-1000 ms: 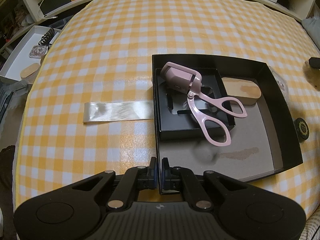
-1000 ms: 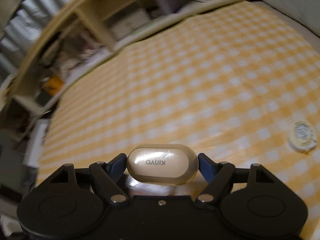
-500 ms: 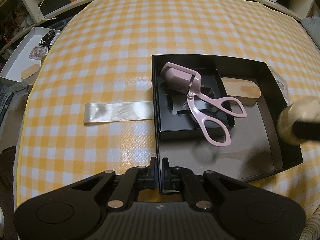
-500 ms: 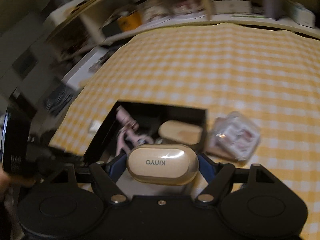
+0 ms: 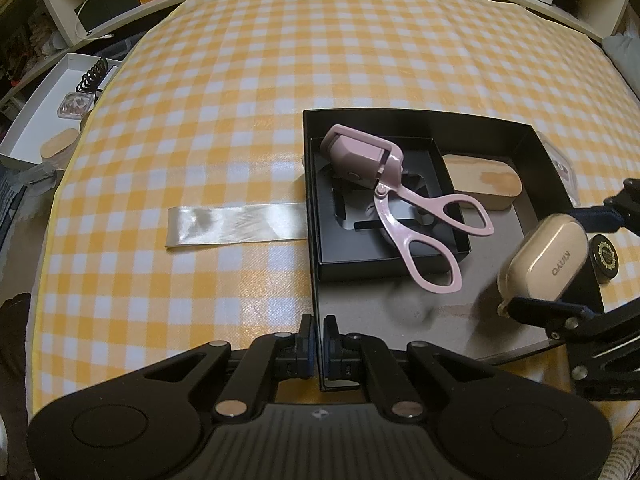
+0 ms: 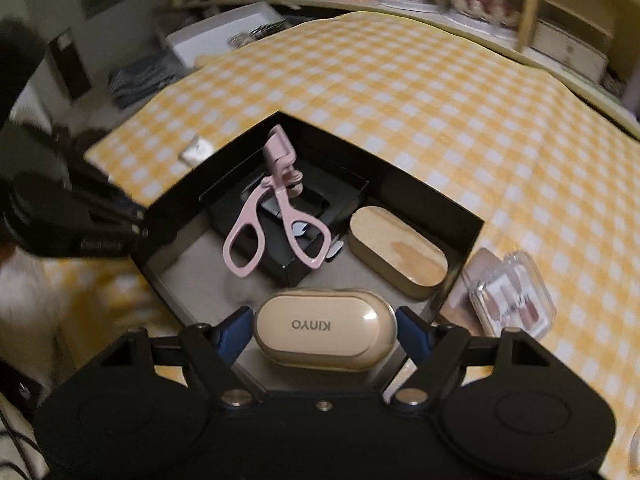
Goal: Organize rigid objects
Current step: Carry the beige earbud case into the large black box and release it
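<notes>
Right gripper (image 6: 325, 330) clamped on a gold earbud case (image 6: 325, 330), held over the near right corner of the black box (image 5: 534, 136), above its grey floor. Left gripper (image 5: 318, 344) pinches the box's near wall, fingers closed on it. Inside the box: pink eyelash curler (image 5: 396, 204) lying across a smaller black tray (image 5: 360, 252), wooden-lidded oval tin (image 5: 484, 180) at the back. Clear plastic case (image 6: 514, 294) sits just outside the box on the checked tablecloth (image 5: 280, 80). Shiny ribbon strip (image 5: 236, 230) lies left of the box.
</notes>
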Demonstrator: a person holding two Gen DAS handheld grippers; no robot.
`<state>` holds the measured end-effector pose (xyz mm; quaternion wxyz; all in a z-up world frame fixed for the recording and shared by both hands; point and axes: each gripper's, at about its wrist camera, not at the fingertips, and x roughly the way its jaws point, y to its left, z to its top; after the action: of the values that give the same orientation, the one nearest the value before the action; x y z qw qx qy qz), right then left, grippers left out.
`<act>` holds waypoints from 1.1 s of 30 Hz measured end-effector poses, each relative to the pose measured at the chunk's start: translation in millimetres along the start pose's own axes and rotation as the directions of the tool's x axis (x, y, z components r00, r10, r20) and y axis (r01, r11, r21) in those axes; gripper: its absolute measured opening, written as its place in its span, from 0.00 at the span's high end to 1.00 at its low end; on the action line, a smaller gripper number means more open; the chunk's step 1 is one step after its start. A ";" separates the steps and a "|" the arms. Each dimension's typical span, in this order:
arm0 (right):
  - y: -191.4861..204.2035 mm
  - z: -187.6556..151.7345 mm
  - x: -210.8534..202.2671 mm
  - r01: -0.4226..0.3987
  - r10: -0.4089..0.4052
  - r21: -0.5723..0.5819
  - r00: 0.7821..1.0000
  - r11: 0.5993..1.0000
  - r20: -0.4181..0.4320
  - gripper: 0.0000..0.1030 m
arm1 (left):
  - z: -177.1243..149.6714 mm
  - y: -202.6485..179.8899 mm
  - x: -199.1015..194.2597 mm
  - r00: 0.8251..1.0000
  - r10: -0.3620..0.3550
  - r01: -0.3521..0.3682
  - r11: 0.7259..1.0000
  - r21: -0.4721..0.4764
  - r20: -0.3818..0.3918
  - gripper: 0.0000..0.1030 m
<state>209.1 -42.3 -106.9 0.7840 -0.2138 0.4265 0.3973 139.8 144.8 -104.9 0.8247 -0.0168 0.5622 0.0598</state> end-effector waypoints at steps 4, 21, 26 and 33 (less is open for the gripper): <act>6.8 -1.7 5.8 0.047 -0.044 -0.134 0.999 0.990 0.022 0.25 | -0.1 -0.3 0.2 1.000 0.000 0.000 1.000 -0.001 0.001 0.96; -18.1 7.8 -11.5 -0.101 0.098 0.073 0.994 0.992 0.046 0.78 | 1.8 -7.1 -1.3 1.000 0.005 -0.005 1.000 0.010 0.000 0.95; -1.8 6.2 7.7 -0.211 0.209 0.124 0.978 0.970 0.028 0.88 | 1.5 -7.1 -1.4 1.000 0.006 -0.006 1.000 0.010 0.000 0.94; -3.5 0.3 23.6 -0.147 0.160 0.159 0.985 0.976 -0.071 0.96 | 2.7 -7.7 -2.1 1.000 0.004 -0.004 1.000 0.004 -0.002 0.94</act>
<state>219.6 -33.8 -126.5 0.7467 -0.1358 0.5031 0.4134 142.4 137.2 -102.3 0.8239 -0.0138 0.5633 0.0602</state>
